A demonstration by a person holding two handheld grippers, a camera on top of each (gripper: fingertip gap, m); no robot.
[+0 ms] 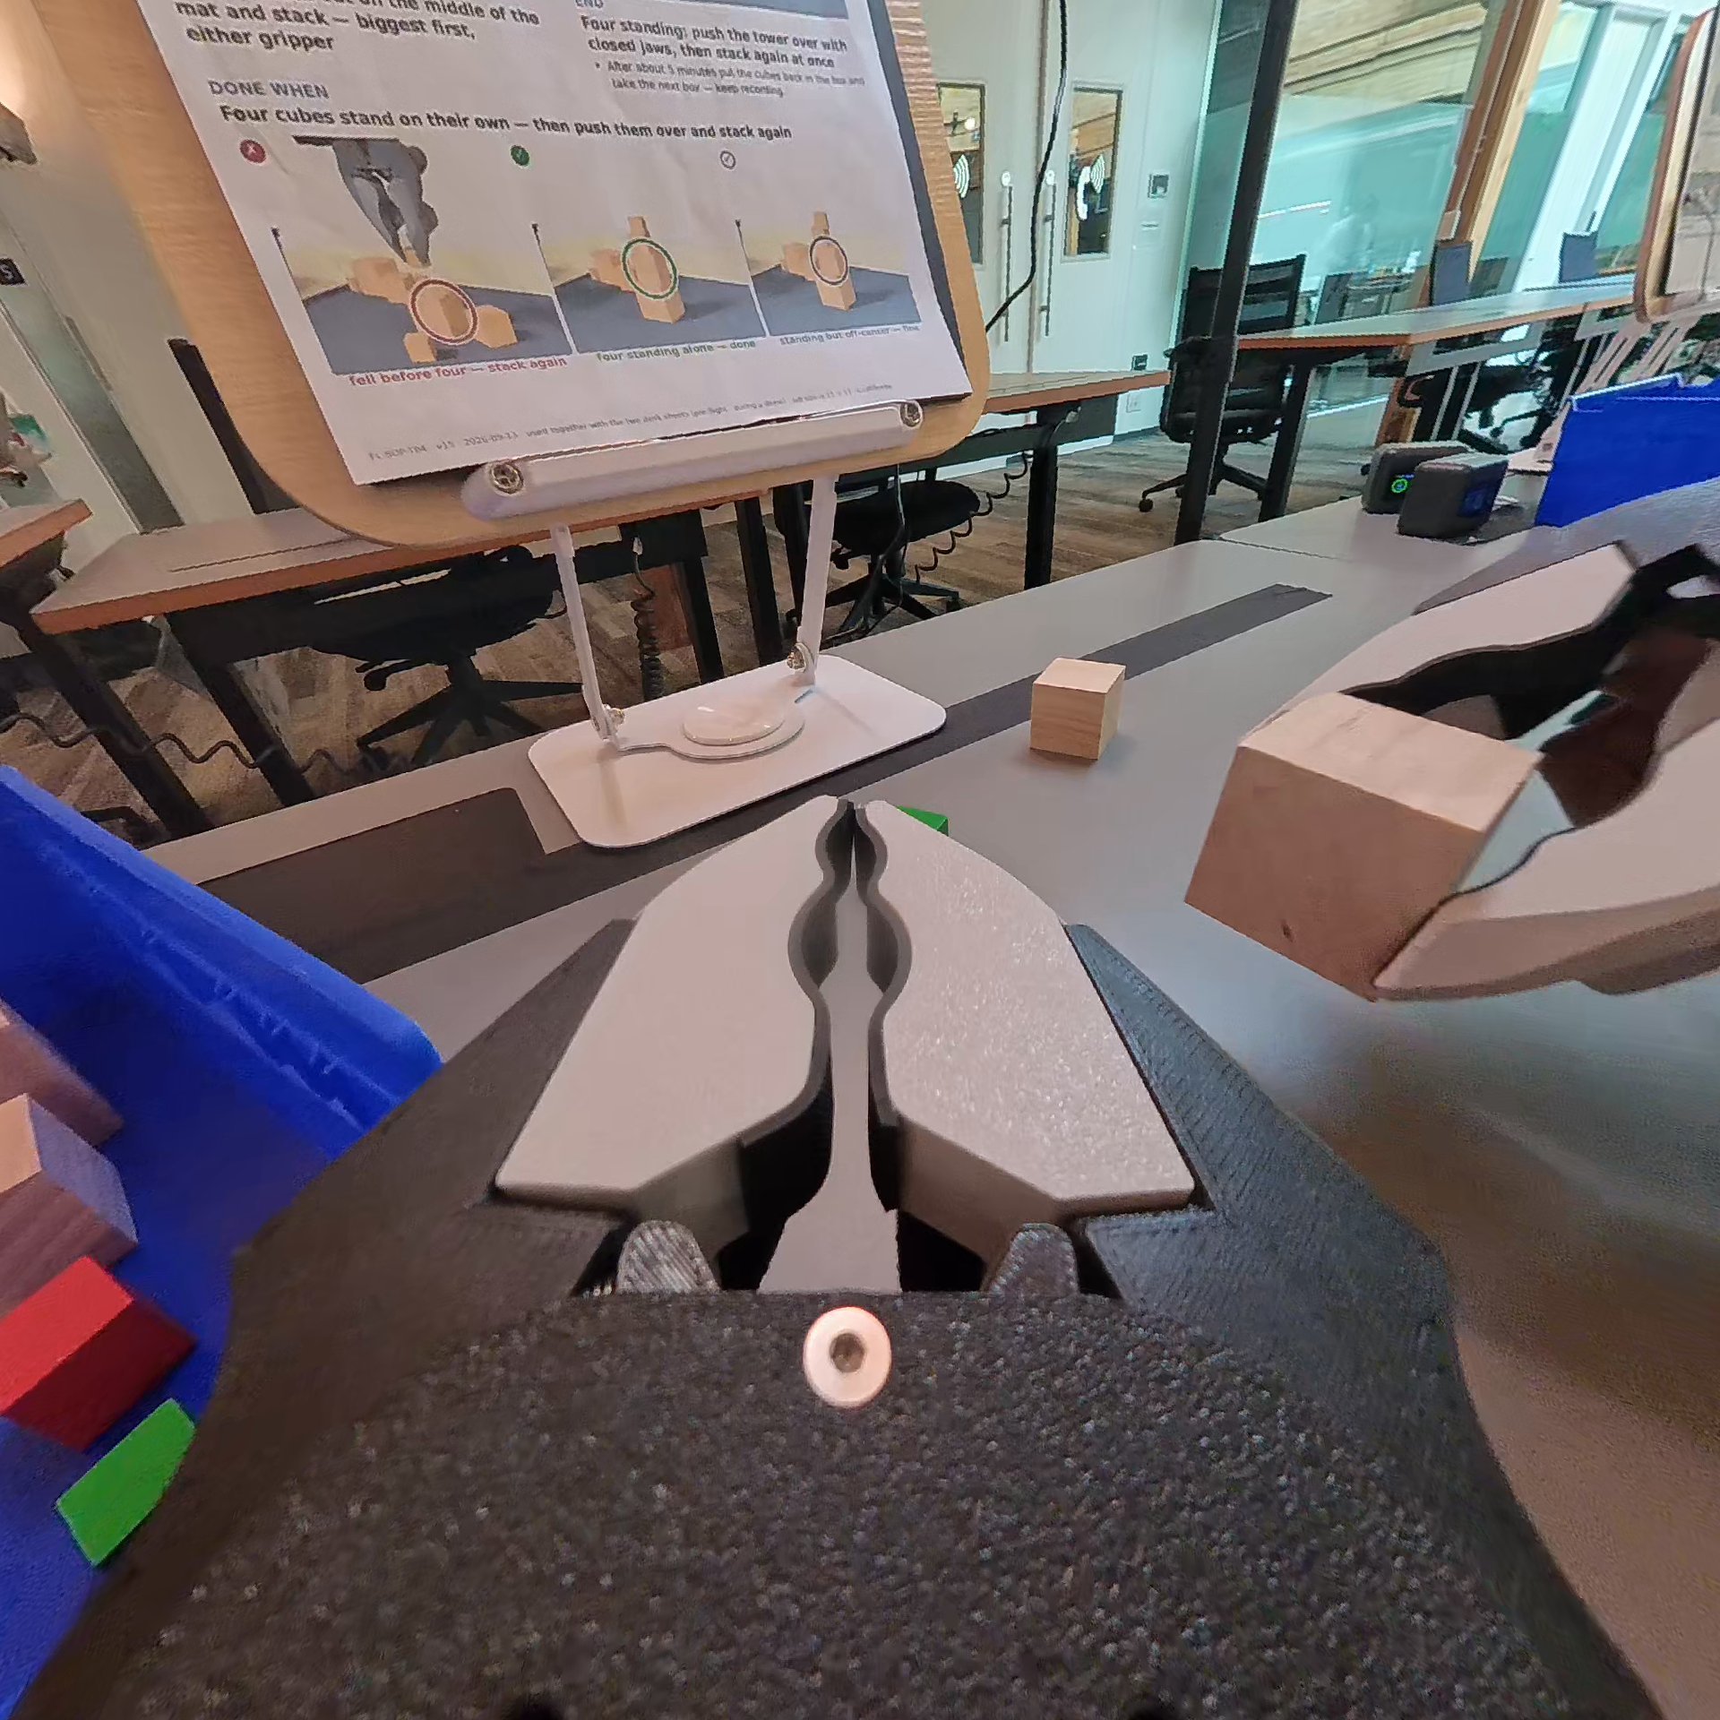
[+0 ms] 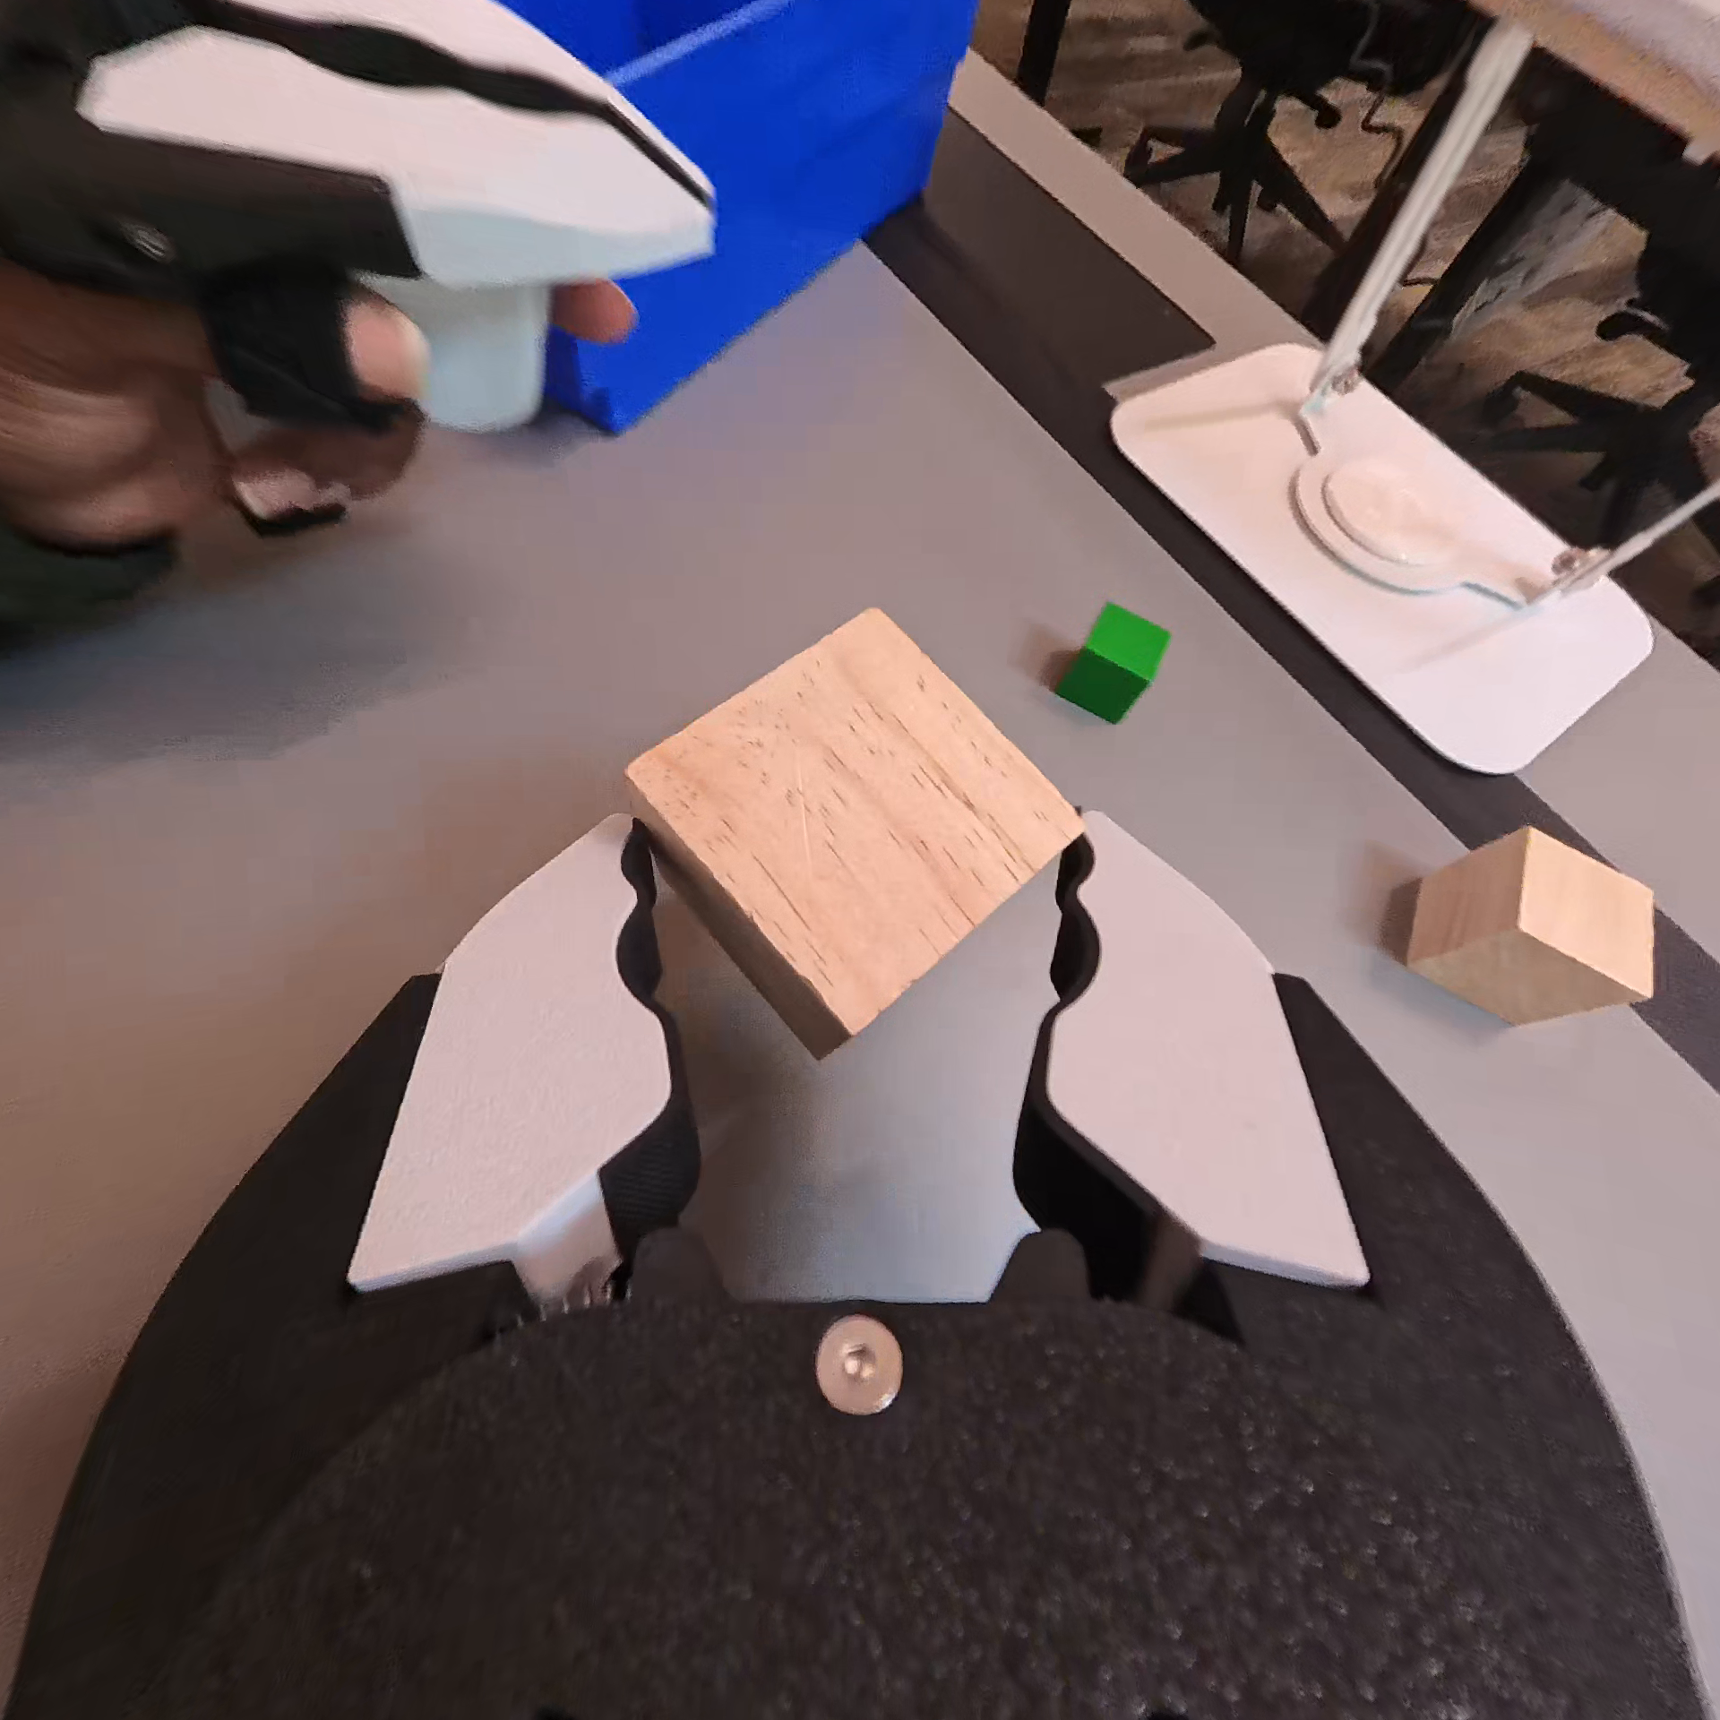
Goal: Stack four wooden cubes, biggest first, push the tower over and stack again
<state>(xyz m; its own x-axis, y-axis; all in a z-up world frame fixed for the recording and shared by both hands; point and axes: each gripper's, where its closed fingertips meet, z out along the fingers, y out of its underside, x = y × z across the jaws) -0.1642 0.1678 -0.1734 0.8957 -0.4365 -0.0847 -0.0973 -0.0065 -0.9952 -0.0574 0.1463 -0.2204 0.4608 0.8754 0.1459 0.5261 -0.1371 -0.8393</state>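
My right gripper (image 2: 861,838) is shut on a large pale wooden cube (image 2: 852,819). It grips the cube cornerwise, with one corner against each fingertip. The left wrist view shows the same cube (image 1: 1350,838) tilted in that gripper's fingers above the grey table (image 1: 1070,893). My left gripper (image 1: 852,810) is shut with nothing between its fingers. It shows at the upper left of the right wrist view (image 2: 693,200), held by a hand. A small green cube (image 2: 1112,661) lies just beyond the left fingertips (image 1: 926,821). A smaller wooden cube (image 1: 1077,707) stands farther back; in the right wrist view (image 2: 1536,921) it is to the right.
A blue bin (image 1: 186,931) at the left holds a red block (image 1: 84,1350), a green block (image 1: 126,1480) and other blocks. A white stand base (image 1: 745,745) carrying an instruction sheet sits at the table's far edge. Another blue bin (image 1: 1629,447) stands at the far right. My hands' fingertips stand some 12 cm from each other.
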